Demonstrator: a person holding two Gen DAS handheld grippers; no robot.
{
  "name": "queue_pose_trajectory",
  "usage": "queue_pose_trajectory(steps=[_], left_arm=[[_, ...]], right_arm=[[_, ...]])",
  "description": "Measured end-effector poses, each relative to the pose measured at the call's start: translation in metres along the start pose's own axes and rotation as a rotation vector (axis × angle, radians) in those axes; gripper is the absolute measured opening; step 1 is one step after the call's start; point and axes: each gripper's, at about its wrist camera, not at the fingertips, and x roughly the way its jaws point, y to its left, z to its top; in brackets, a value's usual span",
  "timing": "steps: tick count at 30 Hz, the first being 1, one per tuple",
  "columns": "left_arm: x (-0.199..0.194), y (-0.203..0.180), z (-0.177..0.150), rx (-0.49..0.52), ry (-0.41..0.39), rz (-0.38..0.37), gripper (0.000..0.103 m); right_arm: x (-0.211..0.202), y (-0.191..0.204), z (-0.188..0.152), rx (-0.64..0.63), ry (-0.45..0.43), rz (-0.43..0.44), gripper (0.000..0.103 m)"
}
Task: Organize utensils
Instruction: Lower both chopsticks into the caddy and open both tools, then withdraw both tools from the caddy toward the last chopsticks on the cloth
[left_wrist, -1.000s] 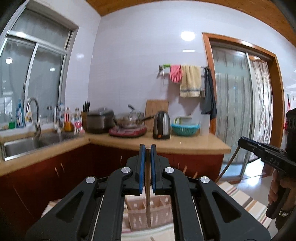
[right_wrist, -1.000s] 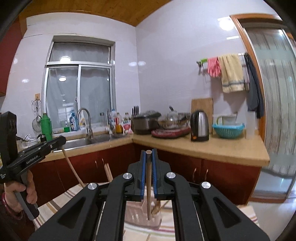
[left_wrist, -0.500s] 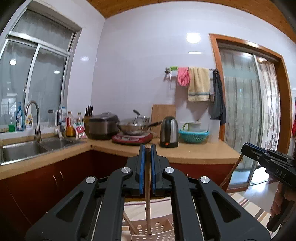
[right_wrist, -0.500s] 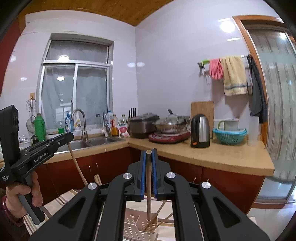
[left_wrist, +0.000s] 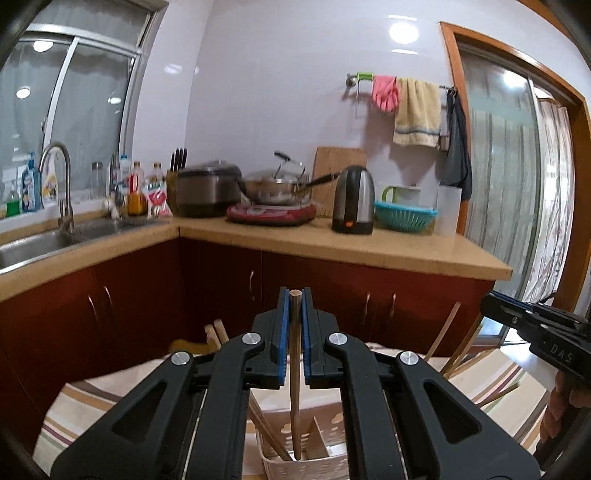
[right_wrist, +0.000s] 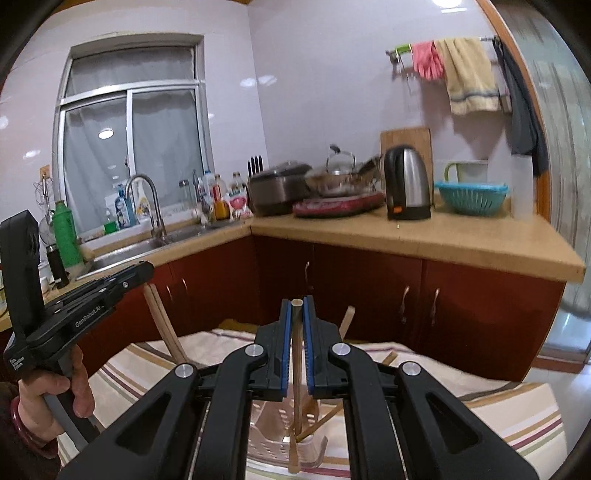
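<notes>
Kitchen cupboards behind; my left fingers (left_wrist: 294, 295) and right fingers (right_wrist: 296, 304) each pinch a chopstick (left_wrist: 294, 373) over the basket (left_wrist: 314, 465).

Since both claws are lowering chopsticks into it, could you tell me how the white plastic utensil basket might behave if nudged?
The utensil basket looks thin and perforated, so probably light. It may slide on the striped tablecloth. Chopsticks leaning inside could help tip it.
</notes>
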Motion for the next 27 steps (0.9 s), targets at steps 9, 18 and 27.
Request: queue_pose_trajectory(steps=[9, 18, 27], left_arm=[[0.014, 0.002, -0.024, 0.001, 0.047, -0.005, 0.010], [0.005, 0.006, -0.027, -0.013, 0.033, 0.005, 0.056], [-0.026, -0.001, -0.026, 0.008, 0.007, 0.001, 0.071]], right_arm=[[0.009, 0.011, -0.011, -0.061, -0.008, -0.023, 0.007], [0.009, 0.010, -0.010, -0.059, 0.002, -0.016, 0.027], [-0.011, 0.017, -0.011, -0.083, -0.021, -0.046, 0.045]])
